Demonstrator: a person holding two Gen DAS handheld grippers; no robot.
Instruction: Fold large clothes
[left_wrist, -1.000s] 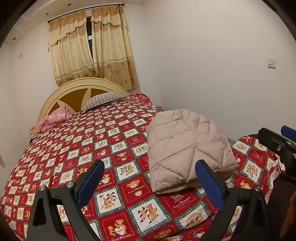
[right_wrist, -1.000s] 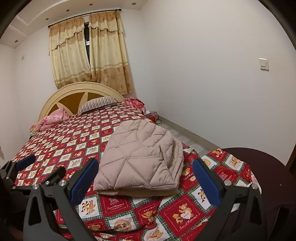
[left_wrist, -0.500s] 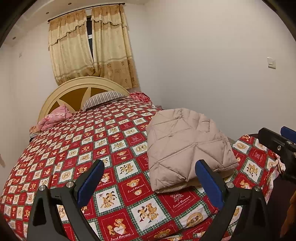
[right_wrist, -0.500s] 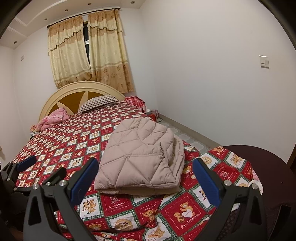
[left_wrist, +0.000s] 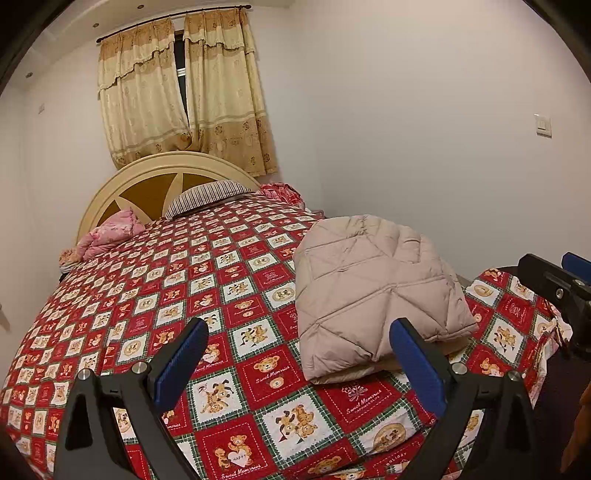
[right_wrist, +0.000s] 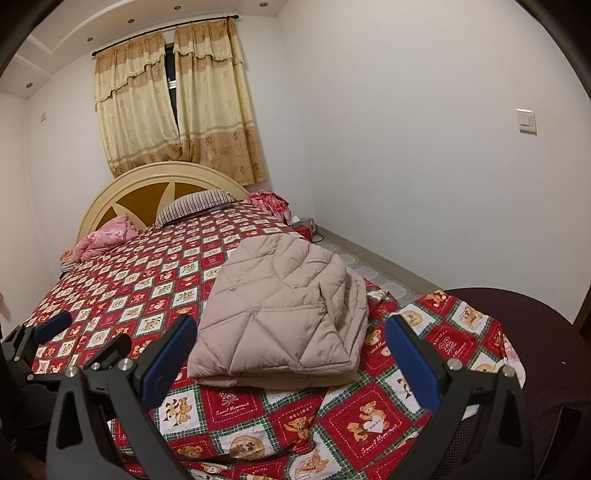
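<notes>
A beige quilted jacket lies folded into a thick bundle on the bed's red teddy-bear bedspread, near the foot end on the right side. In the right wrist view the jacket sits straight ahead. My left gripper hovers open over the foot of the bed, its right finger in front of the jacket's near edge, holding nothing. My right gripper is open too, with the jacket's near edge seen between its blue pads, apart from them. The other gripper shows at the edge of each view.
A cream headboard, a striped pillow and pink bedding are at the head of the bed. The white wall runs along the right, with a tiled floor strip and a small red box beside the bed. A dark round surface is at the foot.
Both views have drifted only slightly; the right gripper has eased back and up a little. The jacket has not moved and both grippers stay open.
</notes>
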